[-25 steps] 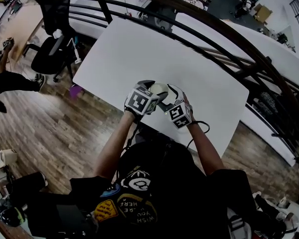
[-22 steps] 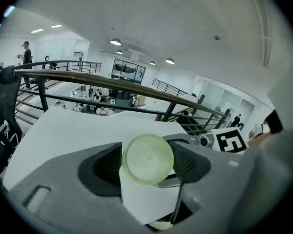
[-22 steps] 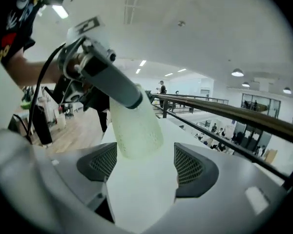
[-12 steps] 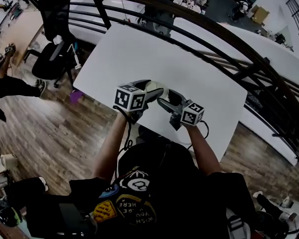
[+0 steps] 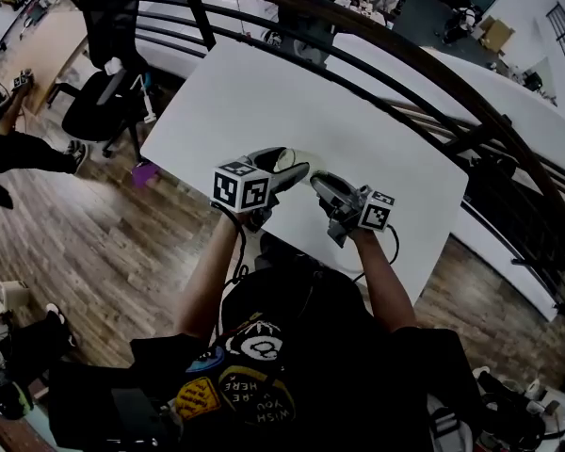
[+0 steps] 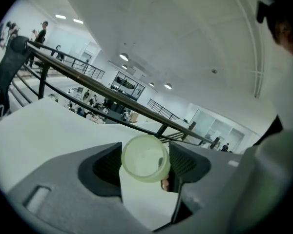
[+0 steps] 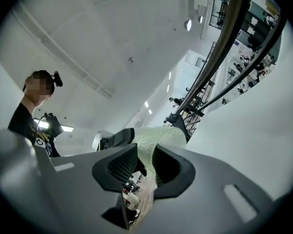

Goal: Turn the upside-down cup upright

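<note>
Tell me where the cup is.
In the head view the cup hangs over the white table, between the left gripper and the right gripper, whose jaws have just closed on its wall.

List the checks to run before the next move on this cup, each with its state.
1. Left gripper clamps the cup: ok.
2. Right gripper on the cup's wall, jaws just closed onto it: ok.
3. Cup upright: not ok, it lies sideways, one end toward the left gripper's camera.
4. Cup lifted off the table: cannot tell.
5. Bare table for setting down: ok.
</note>
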A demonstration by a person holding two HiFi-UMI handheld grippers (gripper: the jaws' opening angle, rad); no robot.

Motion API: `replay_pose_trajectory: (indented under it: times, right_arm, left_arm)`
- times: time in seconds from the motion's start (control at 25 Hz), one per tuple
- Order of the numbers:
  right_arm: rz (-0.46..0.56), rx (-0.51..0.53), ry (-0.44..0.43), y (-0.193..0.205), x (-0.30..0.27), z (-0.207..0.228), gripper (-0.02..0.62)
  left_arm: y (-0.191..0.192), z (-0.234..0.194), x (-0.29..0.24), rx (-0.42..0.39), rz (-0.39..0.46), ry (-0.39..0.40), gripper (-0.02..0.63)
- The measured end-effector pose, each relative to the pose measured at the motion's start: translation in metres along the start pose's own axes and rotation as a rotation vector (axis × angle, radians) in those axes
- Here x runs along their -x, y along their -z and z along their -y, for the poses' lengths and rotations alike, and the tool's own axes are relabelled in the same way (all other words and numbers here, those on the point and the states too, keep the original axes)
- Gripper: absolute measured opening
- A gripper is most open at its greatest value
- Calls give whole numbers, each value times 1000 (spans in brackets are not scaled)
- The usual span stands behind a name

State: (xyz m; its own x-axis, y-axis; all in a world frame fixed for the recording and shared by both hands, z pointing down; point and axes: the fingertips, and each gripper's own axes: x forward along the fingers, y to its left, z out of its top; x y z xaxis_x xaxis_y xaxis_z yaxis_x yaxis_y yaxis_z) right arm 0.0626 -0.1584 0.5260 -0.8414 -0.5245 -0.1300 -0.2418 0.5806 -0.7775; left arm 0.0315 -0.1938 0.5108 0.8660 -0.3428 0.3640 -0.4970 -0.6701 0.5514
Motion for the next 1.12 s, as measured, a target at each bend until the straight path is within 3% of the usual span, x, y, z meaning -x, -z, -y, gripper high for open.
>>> replay_pose_trajectory:
  times: [0.2,0.28,0.36,0.44,0.56,0.68,0.76,0.96,1.12]
  right_arm:
    - [-37,28,1,3,-2,-2,75]
    - [-62,59,52,7,0,4,20]
    - [-100,97,109,14,6,16,20]
    - [-157,136,154,20,12,27,20]
    - [-300,221,296,34,12,54,19]
    - [-497,349,473,48,16,94,20]
    - [-624,431,547,53,16,115,20]
    - [-901,603,634,58,13,155,20]
    - [-1095,691,650,58,6,182,20]
  left_arm:
    - [6,-11,5,2,12,-46,314]
    - [12,-22,11,-49,4,-123,313]
    - [23,-33,17,-90,-18,-189,314]
    - [30,-36,19,-80,-21,-204,313]
    - [36,-38,21,-58,-7,-219,307]
    - [42,-41,22,-58,0,-247,250]
    - [44,-44,24,-49,12,-273,198]
    - [53,-56,42,-6,39,-368,5]
    - [66,-63,49,37,34,-379,5]
